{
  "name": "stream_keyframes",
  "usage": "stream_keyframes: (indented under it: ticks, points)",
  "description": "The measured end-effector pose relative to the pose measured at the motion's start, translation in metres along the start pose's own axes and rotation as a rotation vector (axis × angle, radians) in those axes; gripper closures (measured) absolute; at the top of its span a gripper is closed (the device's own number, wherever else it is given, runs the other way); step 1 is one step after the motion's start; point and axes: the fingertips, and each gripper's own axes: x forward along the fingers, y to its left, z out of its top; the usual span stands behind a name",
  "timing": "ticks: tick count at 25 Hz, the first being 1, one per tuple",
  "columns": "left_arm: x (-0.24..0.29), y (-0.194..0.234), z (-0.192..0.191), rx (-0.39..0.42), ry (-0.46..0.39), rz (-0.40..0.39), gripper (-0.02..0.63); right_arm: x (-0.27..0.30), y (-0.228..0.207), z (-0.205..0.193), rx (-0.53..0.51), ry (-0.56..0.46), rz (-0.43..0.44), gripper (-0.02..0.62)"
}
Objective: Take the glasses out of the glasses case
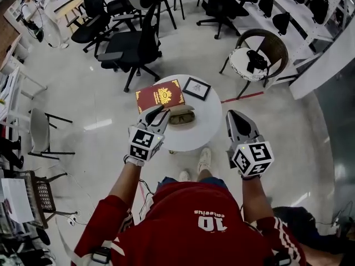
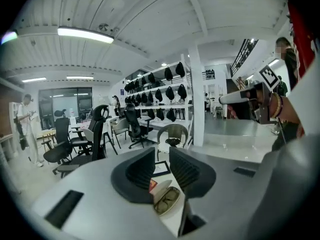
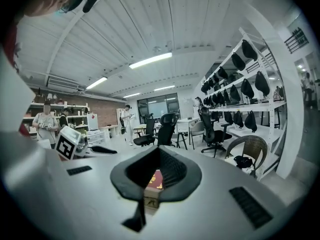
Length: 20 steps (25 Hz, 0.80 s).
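Observation:
An open glasses case (image 1: pixel 182 117) lies on the small round white table (image 1: pixel 208 131), with dark-lensed glasses (image 1: pixel 183 116) inside. My left gripper (image 1: pixel 161 112) hovers at the case's left end, open with nothing between its fingers. In the left gripper view the glasses (image 2: pixel 168 200) and the case's pale lid (image 2: pixel 161 188) show below the gap of the gripper (image 2: pixel 161 157). My right gripper (image 1: pixel 233 114) hangs off the table's right edge, shut and holding nothing. Its jaws (image 3: pixel 159 152) meet at the tips in the right gripper view.
A red book (image 1: pixel 160 96) with a gold emblem and a small black picture frame (image 1: pixel 197 88) lie on the table's far half. Black office chairs (image 1: pixel 133 46) stand behind, a wicker chair (image 1: pixel 259 53) at the back right, a white chair (image 1: pixel 39 129) left. A person (image 1: pixel 30 7) stands far off.

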Motion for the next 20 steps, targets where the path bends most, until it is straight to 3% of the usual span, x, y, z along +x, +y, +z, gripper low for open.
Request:
stream_keyframes:
  ticks: [12, 20]
  points:
    - [0.062, -0.021, -0.093, 0.146, 0.209, -0.067, 0.525, 0.003, -0.02, -0.031, 0.01, 0.058, -0.019, 0.58]
    - [0.095, -0.027, -0.151, 0.164, 0.327, -0.117, 0.511, 0.011, -0.025, -0.054, 0.027, 0.11, -0.003, 0.58]
